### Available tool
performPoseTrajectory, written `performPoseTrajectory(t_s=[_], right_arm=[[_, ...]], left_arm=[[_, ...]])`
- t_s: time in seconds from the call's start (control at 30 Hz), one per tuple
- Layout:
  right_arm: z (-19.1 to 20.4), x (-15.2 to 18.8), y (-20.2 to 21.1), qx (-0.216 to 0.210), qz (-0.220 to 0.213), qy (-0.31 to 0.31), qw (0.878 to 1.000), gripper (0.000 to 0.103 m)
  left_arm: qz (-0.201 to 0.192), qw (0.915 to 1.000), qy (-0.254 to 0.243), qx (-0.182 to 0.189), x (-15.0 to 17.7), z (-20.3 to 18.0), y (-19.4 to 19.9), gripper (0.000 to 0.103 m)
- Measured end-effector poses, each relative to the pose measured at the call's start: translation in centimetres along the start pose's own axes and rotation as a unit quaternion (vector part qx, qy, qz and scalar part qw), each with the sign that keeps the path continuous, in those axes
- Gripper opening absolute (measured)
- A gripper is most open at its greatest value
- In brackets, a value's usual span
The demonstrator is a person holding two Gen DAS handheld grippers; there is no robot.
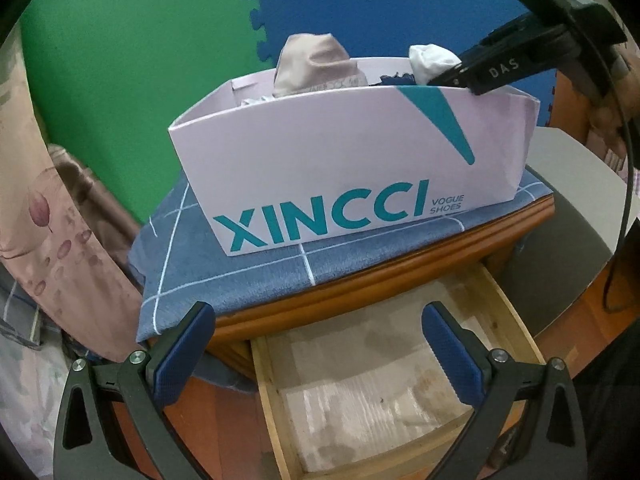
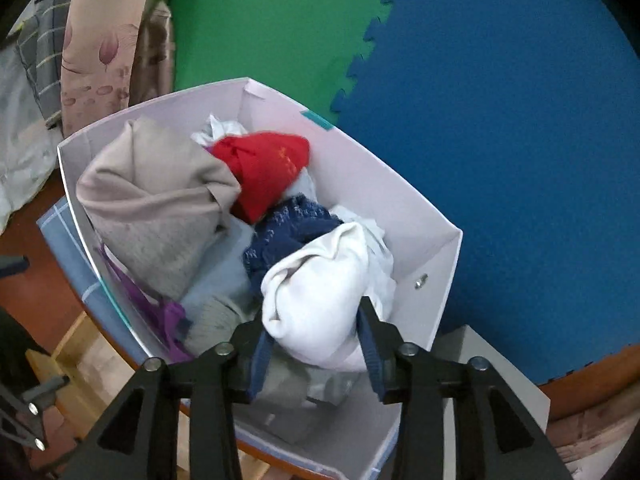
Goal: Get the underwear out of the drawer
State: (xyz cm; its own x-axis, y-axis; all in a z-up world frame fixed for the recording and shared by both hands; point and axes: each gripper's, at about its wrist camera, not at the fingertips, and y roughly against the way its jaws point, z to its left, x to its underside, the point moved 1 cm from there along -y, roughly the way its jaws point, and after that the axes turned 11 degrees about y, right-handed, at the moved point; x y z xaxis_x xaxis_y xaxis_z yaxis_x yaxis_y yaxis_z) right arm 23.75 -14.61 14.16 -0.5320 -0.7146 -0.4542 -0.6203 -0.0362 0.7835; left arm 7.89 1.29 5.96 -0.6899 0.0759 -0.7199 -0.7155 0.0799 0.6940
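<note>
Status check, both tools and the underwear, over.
Left tool open over bare drawer. Right tool around white underwear at shoebox. Nothing blocking.

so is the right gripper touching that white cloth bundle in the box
Touching. The right wrist view shows both blue pads of the right gripper pressed against the white cloth bundle, no gap visible.

Shoe box [image 1: 340, 160] on blue cloth [image 1: 240, 280], open drawer [image 1: 380, 380] below
</note>
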Motion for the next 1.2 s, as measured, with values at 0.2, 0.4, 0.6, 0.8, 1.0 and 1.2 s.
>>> performPoseTrajectory(t_s=[0.2,0.4,0.6,0.8,1.0,1.2], right_arm=[[1.3,1.5,4.8,0.050,-0.117,-0.044,0.991,0.077],[4.3,6.9,12.6,0.039,-0.267,-0.142,0.952,0.082],[8.8,12.8,13.4,0.061,-0.271,-0.235,0.931,0.083],[9.3,13.3,12.9,0.116,-0.255,-0.270,0.921,0.083],[9.1,13.4,13.0,0.108,-0.260,-0.281,0.918,0.083],[9.5,13.2,13.7,0.100,-0.272,-0.267,0.919,0.083]], left_arm=[[0.005,0.9998,0.015,-0.009,-0.1,0.5,-0.2,0.103],[-0.002,0.9996,0.028,-0.006,-0.2,0.6,0.3,0.103],[-0.017,0.9989,0.044,-0.007,-0.1,0.1,1.2,0.103],[-0.043,0.9972,0.059,-0.016,-0.6,-0.3,2.3,0.103],[-0.050,0.9946,0.090,-0.017,-1.5,0.7,3.1,0.103],[-0.059,0.9917,0.110,-0.028,-2.0,2.0,3.9,0.103]])
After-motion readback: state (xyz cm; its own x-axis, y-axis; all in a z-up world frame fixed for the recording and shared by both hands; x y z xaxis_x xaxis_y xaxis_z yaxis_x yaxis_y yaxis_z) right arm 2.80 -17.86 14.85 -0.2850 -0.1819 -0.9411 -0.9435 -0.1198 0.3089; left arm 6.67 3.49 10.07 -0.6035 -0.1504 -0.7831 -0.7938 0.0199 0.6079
